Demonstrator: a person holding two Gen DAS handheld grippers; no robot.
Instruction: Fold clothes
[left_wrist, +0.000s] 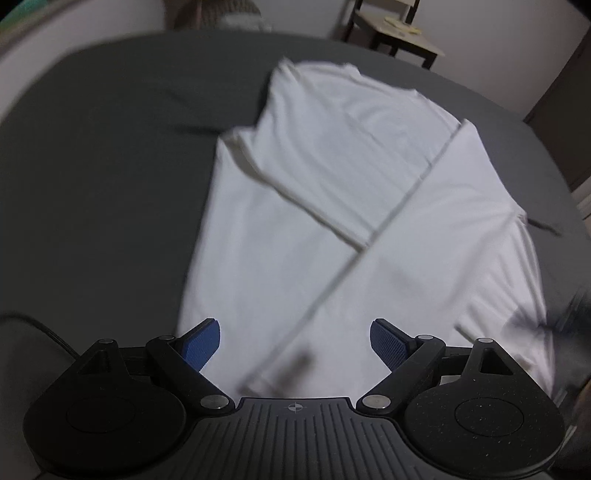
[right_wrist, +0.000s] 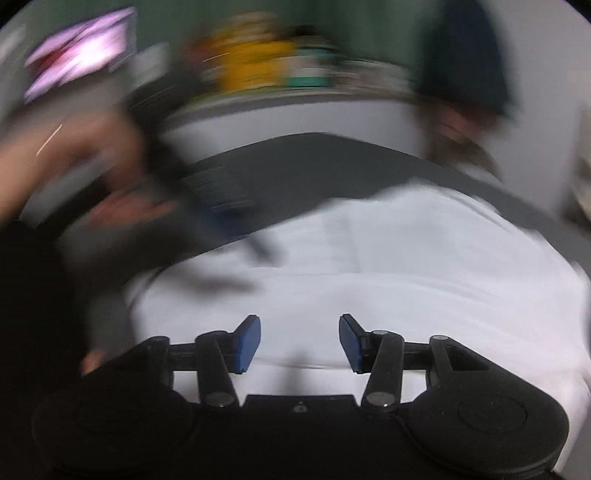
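Note:
A white long-sleeved shirt (left_wrist: 332, 192) lies flat on a dark grey surface (left_wrist: 103, 177), both sleeves folded across its body so they cross. My left gripper (left_wrist: 295, 343) hovers over the shirt's near end, open, nothing between its blue pads (left_wrist: 202, 343). In the right wrist view the same white shirt (right_wrist: 388, 266) fills the lower middle, badly blurred. My right gripper (right_wrist: 300, 341) is above it, open and empty. A blurred hand (right_wrist: 85, 173) holding the other gripper shows at the left of that view.
A small dark wooden table (left_wrist: 402, 37) stands beyond the far right edge of the grey surface. A dark cable (left_wrist: 48, 332) runs at the near left. Blurred coloured items (right_wrist: 258, 66) and a screen (right_wrist: 81, 48) sit in the background.

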